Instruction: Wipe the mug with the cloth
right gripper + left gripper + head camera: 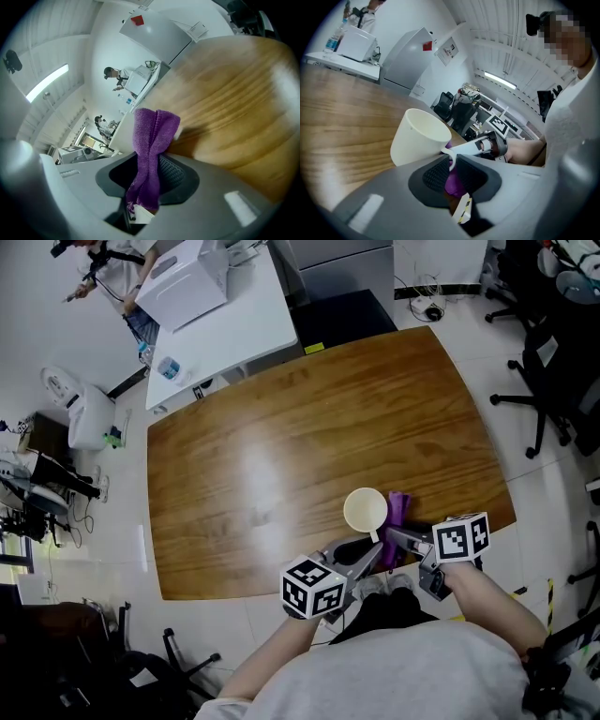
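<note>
A cream mug is held above the near edge of the wooden table. My left gripper is shut on its thin handle, and the mug tilts away to the left in the left gripper view. A purple cloth sits against the mug's right side. My right gripper is shut on that cloth, which stands up folded between the pads. The purple cloth also shows behind the left jaws.
A white table with a white box and a water bottle stands beyond the far left corner. Black office chairs stand at the right. People stand in the far background.
</note>
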A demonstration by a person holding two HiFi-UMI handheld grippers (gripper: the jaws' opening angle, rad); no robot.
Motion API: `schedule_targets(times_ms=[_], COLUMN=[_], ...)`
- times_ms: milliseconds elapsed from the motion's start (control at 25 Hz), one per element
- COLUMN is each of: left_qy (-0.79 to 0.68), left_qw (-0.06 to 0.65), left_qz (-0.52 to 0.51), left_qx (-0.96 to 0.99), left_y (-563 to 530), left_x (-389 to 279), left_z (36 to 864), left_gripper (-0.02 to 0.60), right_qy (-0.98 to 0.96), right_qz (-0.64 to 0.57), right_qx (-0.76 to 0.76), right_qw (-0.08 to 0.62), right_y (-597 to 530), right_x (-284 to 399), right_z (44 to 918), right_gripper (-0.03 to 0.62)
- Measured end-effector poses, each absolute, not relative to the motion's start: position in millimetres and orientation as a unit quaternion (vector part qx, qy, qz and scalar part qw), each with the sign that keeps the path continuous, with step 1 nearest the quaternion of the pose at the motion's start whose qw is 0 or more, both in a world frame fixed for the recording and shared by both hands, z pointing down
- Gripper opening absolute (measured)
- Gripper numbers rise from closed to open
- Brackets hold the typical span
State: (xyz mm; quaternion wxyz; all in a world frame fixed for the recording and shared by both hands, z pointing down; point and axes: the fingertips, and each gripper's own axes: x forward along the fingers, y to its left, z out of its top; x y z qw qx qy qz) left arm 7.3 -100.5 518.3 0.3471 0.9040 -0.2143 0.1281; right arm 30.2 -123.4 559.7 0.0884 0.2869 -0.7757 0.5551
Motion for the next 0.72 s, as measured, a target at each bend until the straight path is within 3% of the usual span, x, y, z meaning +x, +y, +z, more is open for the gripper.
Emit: schedule_targets(times_ms=[400,720], left_qy=[-0.222,-0.245], left_qw=[0.340,0.249], left_qz=[0.138,0.201], left_qx=[0.903,0.915], left_y=[-89.6,-87.3], left_x=[-19.8,-46.2], left_z=[517.2,514.5], left_gripper=[0.046,0.041], right_qy=[-0.802,-0.822], right_qz=[0.533,0.518], right_qx=[0.260,0.226], right_qw=[0.078,0.064], right_y=[-130.2,-140.2], right_x=[41.6,33.5], right_z=[524.7,500.0], right_gripper=[0.129,0.129])
